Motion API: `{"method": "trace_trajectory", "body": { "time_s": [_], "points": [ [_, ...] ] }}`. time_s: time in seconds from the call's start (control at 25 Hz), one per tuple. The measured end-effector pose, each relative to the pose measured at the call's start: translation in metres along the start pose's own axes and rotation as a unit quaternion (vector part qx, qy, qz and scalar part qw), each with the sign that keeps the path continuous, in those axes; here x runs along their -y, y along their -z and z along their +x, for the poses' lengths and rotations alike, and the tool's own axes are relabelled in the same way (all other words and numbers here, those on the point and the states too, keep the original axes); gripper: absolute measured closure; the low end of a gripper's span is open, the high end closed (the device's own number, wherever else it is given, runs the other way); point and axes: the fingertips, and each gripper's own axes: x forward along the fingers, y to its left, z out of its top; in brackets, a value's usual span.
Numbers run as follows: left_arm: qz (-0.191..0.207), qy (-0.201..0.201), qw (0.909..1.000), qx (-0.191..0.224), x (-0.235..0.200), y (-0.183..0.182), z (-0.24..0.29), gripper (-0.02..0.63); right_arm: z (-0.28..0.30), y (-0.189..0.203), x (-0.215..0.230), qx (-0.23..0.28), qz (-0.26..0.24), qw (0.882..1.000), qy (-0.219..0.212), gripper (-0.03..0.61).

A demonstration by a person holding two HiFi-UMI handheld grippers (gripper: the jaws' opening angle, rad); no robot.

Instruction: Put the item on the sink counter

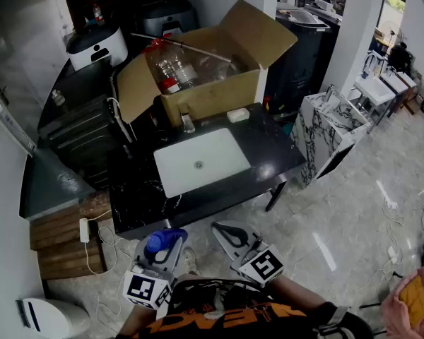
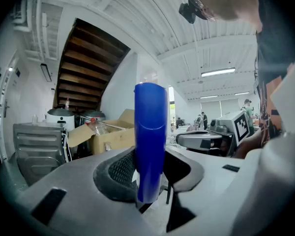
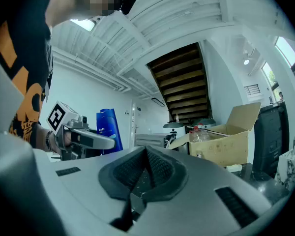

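Within the left hand-held gripper [image 2: 148,173], a blue bottle [image 2: 150,132] stands clamped.

Open counter [image 1: 277,154] left, right of basin [image 1: 201,162]; cardboard box [image 1: 206,94], faucet [image 1: 187,123] block rear edge.

The blue plastic bottle [image 2: 150,141] stands upright between the jaws of my left gripper [image 2: 148,181], whose dark ribbed pads press on its lower part from both sides. It is glossy and flat-sided, with a rounded shoulder and a faint seam curving across its upper part. From the right gripper view its broad face [image 3: 108,127] shows a line of small white print. In the head view the bottle [image 1: 157,241] hangs over the pale floor, apart from the black marble sink counter [image 1: 268,154]. That counter holds a white rectangular basin [image 1: 201,161] sunk into its middle.
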Motion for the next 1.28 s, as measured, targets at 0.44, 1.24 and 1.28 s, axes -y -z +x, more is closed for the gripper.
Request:
{"method": "trace_trajectory", "body": {
  "time_s": [0.44,1.24,1.28],
  "points": [
    [-0.012,-0.009,0.9999,-0.002,-0.052,-0.002,0.035,0.446,0.049,0.009,0.038,-0.009,0.020,1.000,0.006,0.566],
    [-0.017,-0.010,0.9979,-0.062,-0.273,0.051,0.117,0.446,0.247,0.078,0.091,-0.083,0.054,0.995,0.021,0.565],
    [-0.017,-0.012,0.9976,-0.065,-0.285,0.055,0.119,0.446,0.259,0.081,0.091,-0.087,0.050,0.995,0.019,0.565]
  ]
}}
